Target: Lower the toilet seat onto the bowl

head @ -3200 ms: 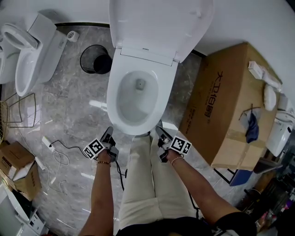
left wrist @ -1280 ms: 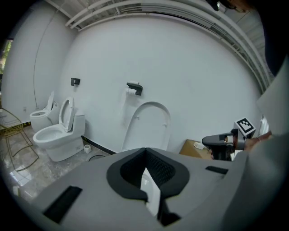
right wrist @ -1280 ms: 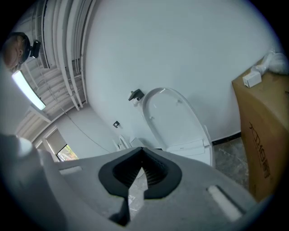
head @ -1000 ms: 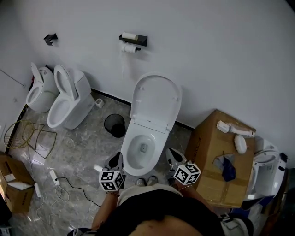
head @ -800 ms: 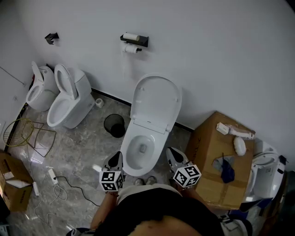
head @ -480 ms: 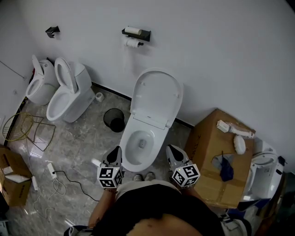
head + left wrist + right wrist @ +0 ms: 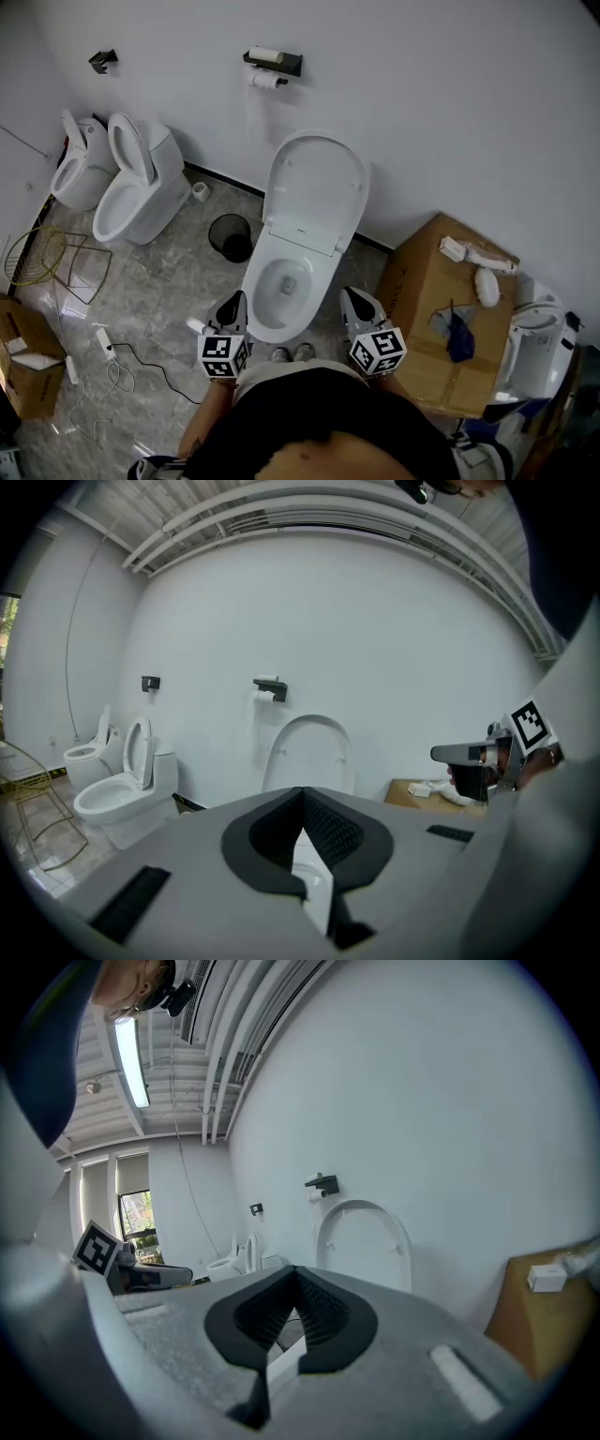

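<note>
Still upright against the wall, toilet seat [image 7: 314,192] above the open bowl [image 7: 270,330], unchanged from earlier frames, left gripper [image 7: 235,303] and right gripper [image 7: 351,298] flanking the bowl's front, both jaws closed and empty, forearms hidden under the dark torso, seat and lid indistinguishable

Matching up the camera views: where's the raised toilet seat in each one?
Head view: seat at centre, upright behind the bowl.
Left gripper view: seat at centre, slightly below the middle.
Right gripper view: seat right of centre, slightly below the middle.
Shared landmark: paper holder, up and left of the seat in all three.
</note>
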The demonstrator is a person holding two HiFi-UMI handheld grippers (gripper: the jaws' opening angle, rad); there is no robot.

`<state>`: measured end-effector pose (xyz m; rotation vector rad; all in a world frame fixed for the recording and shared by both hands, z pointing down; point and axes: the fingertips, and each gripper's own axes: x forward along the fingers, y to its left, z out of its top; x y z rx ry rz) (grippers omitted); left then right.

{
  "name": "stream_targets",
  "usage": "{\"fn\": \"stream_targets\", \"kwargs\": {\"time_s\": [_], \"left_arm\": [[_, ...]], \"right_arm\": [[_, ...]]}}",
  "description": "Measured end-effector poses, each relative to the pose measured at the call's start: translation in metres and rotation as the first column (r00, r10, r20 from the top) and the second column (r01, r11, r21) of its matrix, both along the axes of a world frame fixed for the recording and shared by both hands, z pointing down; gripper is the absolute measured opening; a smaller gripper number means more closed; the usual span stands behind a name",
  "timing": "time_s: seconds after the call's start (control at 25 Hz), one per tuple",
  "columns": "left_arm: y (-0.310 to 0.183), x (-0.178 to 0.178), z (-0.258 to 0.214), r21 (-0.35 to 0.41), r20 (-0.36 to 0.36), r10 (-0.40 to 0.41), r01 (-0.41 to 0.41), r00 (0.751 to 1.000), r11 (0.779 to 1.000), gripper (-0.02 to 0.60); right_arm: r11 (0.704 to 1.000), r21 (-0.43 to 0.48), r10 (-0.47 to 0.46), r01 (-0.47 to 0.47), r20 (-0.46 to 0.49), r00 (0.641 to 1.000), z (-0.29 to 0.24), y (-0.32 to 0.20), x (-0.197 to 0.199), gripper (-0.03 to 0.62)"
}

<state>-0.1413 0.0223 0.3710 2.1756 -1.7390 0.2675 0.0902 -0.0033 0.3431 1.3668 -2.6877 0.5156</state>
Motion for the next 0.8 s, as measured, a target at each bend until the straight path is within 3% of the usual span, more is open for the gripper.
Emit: {"fn": "stream_targets", "kwargs": {"time_s": [0.8], "left_arm": [[0.018, 0.009, 0.012, -0.033, -0.005, 0.020, -0.020, 1.000, 0.999, 0.003]], "right_arm": [[1.000, -0.024, 0.001, -0.001, -0.004, 1.000, 0.007, 0.010, 0.002, 0.005]]}}
